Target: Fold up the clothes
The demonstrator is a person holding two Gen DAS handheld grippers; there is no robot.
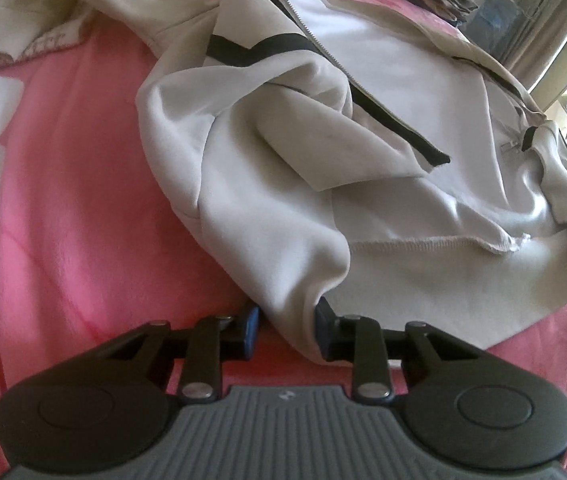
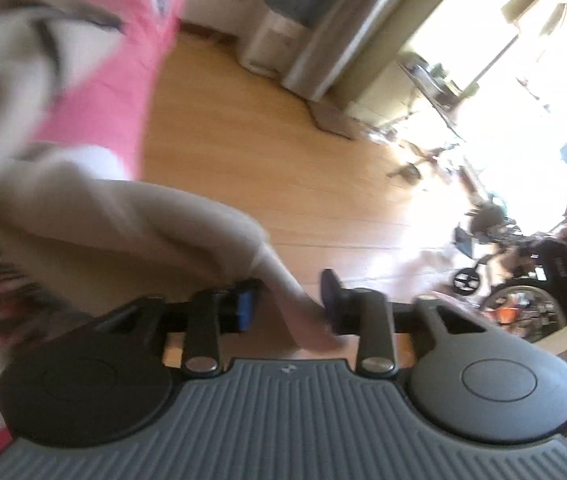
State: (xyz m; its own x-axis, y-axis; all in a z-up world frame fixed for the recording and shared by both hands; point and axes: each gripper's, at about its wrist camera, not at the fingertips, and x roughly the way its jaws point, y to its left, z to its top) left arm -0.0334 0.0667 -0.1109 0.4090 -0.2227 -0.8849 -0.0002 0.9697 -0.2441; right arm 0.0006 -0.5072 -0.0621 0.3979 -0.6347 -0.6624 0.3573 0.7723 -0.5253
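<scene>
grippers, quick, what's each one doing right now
Left gripper: shut on a fold of the cream jacket.
Right gripper: jacket cloth lies between its fingers; whether it is clamped cannot be told.

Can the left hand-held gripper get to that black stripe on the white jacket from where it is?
Probably not yet. The left hand-held gripper has a fold of the white jacket between its fingers, and the black stripe lies far ahead across the pink blanket. Nothing blocks the way; it would need to let go first.

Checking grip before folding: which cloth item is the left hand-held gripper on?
The white zip jacket with black stripes; the left hand-held gripper holds its hem. The beige trimmed cloth lies untouched.
</scene>
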